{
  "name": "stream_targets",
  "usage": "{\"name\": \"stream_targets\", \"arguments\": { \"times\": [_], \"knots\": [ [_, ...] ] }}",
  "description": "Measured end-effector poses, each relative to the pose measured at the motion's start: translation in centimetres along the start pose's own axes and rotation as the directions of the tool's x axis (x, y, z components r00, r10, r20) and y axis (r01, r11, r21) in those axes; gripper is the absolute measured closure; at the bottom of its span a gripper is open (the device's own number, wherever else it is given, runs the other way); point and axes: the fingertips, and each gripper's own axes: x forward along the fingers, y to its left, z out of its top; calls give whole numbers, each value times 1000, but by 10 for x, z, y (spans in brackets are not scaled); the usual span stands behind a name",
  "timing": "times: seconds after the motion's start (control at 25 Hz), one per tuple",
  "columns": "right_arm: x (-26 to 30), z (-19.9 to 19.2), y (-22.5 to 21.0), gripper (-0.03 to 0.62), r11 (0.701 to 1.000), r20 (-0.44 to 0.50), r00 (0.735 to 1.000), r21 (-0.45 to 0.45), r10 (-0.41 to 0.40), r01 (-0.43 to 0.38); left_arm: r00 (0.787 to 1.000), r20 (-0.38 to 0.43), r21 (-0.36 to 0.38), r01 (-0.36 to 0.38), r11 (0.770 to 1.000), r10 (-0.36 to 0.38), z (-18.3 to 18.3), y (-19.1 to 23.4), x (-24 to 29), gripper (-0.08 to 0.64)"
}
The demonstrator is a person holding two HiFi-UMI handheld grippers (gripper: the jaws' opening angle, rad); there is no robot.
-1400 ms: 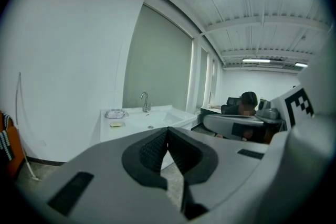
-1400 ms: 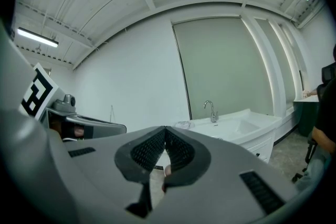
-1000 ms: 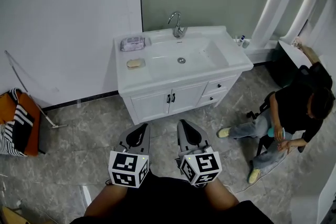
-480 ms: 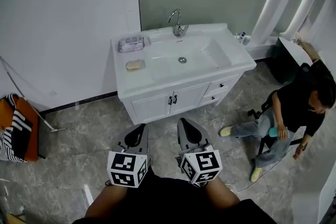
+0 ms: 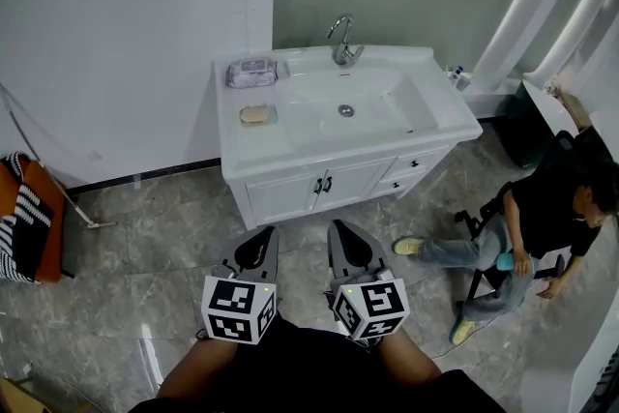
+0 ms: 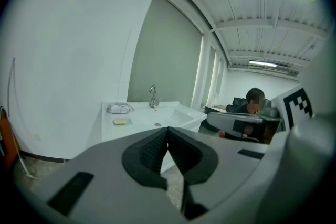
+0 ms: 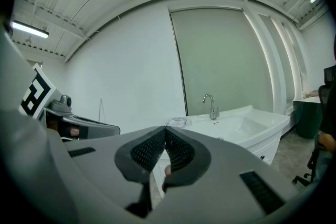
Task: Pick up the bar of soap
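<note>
Both my left tongs [image 5: 261, 235] and my right tongs [image 5: 340, 229] are closed with nothing between the jaws. They are held side by side over the floor [image 5: 145, 247], near me and well apart from the white bench [image 5: 247, 150]. The bar of soap [image 5: 253, 114] lies on the bench's left part, left of the basin [image 5: 387, 102], long axis running left to right. It is far from, and almost straight ahead of, the left tongs, so I judge that hand slightly nearer; its tongs must open before any grasp.
</note>
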Motion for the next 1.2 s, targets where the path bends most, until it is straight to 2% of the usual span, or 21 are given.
{"name": "stream_targets", "arguments": {
  "times": [0.36,0.76,1.2],
  "knots": [
    [49,7,-9,586,1000,-9,1000,15,8,-7,1000,-7,-6,-8,1000,8,16,32,33,551],
    [140,4,-11,585,999,-50,999,38,13,-11,999,-50,-17,-4,1000,3,26,99,89,551],
    [239,40,-22,585,999,-66,997,28,-34,36,997,-60,-23,43,999,-44,83,171,156,551]
  ]
}}
